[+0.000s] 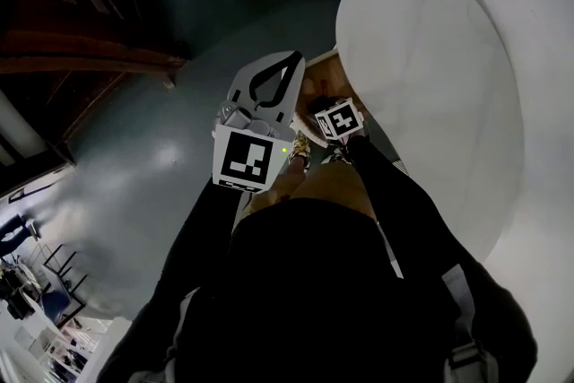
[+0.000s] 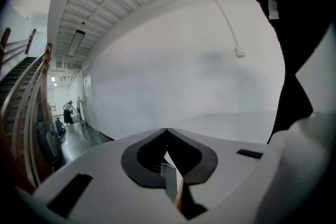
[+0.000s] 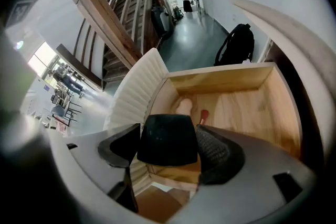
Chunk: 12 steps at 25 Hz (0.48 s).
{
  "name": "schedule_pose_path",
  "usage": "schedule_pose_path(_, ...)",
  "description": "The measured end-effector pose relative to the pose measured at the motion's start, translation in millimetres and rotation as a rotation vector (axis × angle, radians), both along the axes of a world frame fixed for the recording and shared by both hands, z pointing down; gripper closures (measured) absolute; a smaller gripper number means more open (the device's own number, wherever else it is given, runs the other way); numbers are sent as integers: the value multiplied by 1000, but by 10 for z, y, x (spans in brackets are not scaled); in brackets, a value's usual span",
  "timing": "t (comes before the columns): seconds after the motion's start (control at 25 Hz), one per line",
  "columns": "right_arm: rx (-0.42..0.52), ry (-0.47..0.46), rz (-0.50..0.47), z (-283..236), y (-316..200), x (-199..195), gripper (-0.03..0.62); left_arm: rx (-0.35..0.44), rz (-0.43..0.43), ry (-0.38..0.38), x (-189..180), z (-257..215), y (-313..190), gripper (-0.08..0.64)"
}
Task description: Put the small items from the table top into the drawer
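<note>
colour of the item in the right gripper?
The item is black; right gripper view shows it best.

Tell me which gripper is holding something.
The right gripper, shut on a black item over the open wooden drawer; the left gripper has its jaws together on nothing.

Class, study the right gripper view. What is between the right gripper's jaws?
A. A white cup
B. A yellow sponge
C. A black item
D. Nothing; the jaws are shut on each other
C: in the right gripper view the right gripper is clamped on a black item, held above the open wooden drawer.
</note>
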State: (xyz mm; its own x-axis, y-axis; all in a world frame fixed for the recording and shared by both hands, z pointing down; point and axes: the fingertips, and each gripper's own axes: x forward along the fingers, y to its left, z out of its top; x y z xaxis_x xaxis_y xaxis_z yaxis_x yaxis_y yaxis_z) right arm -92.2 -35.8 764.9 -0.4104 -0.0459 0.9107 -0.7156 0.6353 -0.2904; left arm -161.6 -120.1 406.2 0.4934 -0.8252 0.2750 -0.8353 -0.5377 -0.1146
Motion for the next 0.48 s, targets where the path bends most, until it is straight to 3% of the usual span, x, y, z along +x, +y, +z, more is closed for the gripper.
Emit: schedule_pose_path(0.48,-24,-32,40,34,116,55,253,5,17,3,88,-3,53,545)
